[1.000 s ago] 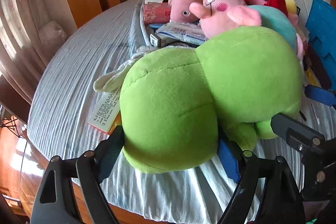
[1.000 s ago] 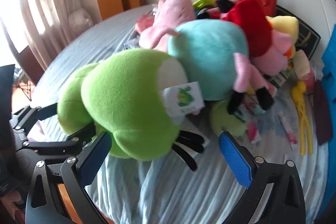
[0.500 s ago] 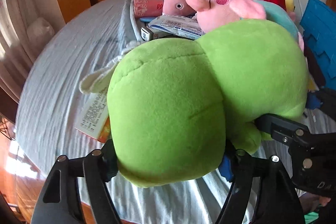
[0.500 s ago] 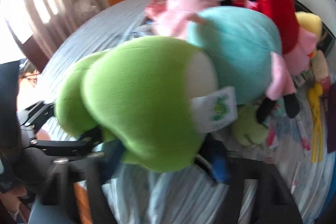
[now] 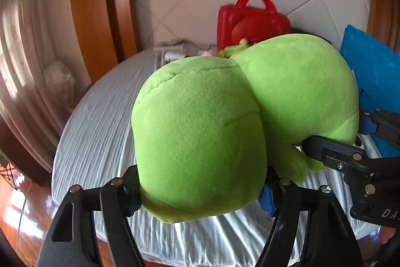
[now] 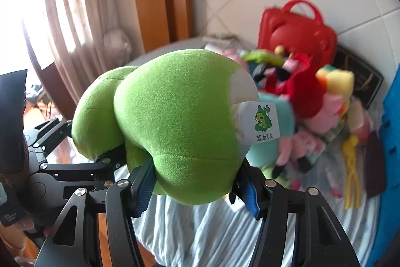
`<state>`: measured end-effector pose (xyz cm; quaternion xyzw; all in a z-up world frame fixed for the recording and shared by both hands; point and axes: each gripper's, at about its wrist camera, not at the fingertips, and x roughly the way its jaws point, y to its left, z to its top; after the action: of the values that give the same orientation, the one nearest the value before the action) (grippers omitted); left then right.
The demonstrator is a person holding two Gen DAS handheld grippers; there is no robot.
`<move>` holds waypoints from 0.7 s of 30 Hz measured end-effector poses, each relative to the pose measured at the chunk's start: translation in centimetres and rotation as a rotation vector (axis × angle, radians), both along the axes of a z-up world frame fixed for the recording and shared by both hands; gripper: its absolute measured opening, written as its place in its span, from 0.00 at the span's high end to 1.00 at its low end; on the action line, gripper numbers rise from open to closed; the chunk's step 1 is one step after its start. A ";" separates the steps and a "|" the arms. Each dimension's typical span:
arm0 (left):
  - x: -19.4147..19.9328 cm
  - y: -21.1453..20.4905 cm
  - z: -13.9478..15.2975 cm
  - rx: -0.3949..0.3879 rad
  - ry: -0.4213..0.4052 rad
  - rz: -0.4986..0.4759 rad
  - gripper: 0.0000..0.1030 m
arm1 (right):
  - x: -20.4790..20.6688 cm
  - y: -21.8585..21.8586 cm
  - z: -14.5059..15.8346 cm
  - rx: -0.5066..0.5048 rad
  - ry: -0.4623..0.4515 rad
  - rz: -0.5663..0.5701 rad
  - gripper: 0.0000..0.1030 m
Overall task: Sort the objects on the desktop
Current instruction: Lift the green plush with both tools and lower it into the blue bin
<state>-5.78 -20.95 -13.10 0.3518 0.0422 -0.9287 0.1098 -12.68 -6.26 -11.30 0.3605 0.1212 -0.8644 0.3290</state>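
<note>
Now aloft: the green plush frog [image 5: 200, 139], which a second ago lay on the striped cloth of the counter [image 5: 100, 131] with only the left claw around it, hangs clear of the surface between both claws.

Change: the right claw [image 6: 195, 182], then standing open around the toy's rear, has since pressed in on it; both views have risen, and the heap of toys now sits lower and farther off.

Meaning for the task: by the look of it, the frog has been picked out of the clutter and is on its way to wherever it is to be sorted; no destination shows yet.

Left claw [image 5: 200, 192]: closed to roughly the width of the frog's head, its fingers sunk into the plush at either side.

Right claw: narrowed onto the frog's rump, blue pads [image 6: 250, 194] biting into the fabric just below the white tag [image 6: 260, 124].

Where the frog is: in the air above the near edge of the counter, head toward the left claw, rear toward the right.

Left behind: the red case [image 6: 297, 34], pink and teal plush toys [image 6: 310, 131] and a yellow tool [image 6: 351, 172] on the cloth.
</note>
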 end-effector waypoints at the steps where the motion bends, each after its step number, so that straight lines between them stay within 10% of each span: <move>1: 0.1 0.5 0.7 -0.011 0.016 -0.013 0.31 | -0.1 -0.2 0.5 -0.009 0.011 -0.010 0.43; 10: -2.5 7.8 8.0 -0.034 0.199 -0.221 0.31 | -0.3 7.3 8.4 -0.080 0.169 -0.214 0.43; 21: -6.9 29.5 18.8 -0.035 0.358 -0.556 0.31 | 0.0 27.8 19.5 -0.080 0.354 -0.525 0.42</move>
<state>-12.64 8.54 5.67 0.1790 -0.0527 -0.9708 -0.1511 -12.72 21.56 8.23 0.2101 0.0455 -0.9732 0.0823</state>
